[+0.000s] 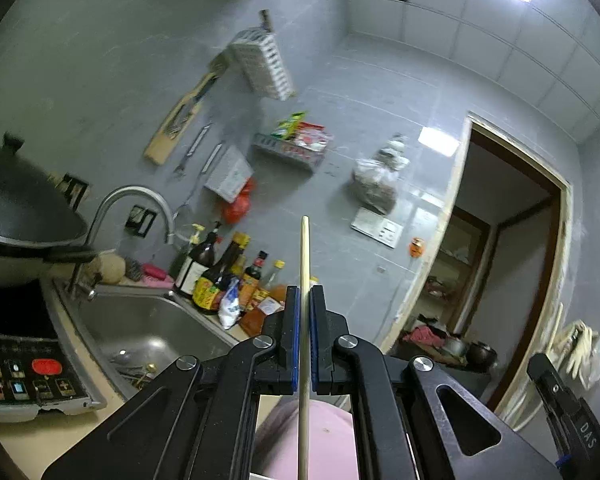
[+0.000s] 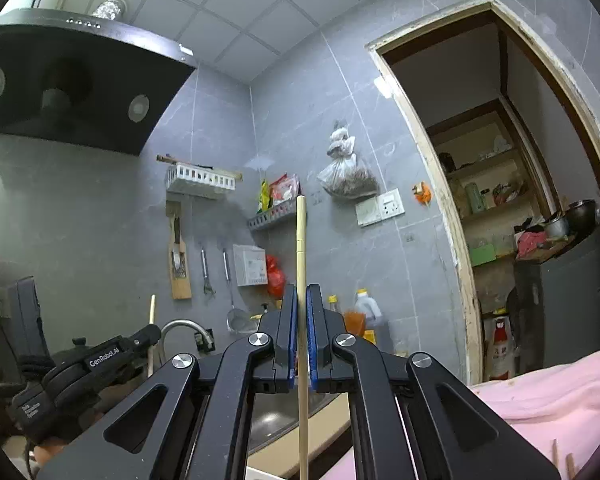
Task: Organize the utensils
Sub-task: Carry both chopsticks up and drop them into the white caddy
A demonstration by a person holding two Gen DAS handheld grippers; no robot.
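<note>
Both grippers (image 1: pixel 304 292) (image 2: pixel 302 292) raised, jaws clamped.

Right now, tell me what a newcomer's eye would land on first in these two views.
First, the pale chopstick pinched upright in the left gripper, poking up in front of the grey tiled wall, and its twin, a second chopstick, clamped the same way in the right gripper. Next, the black range hood looming upper left in the right view, and the steel sink with bottles crowded at its far corner.
</note>
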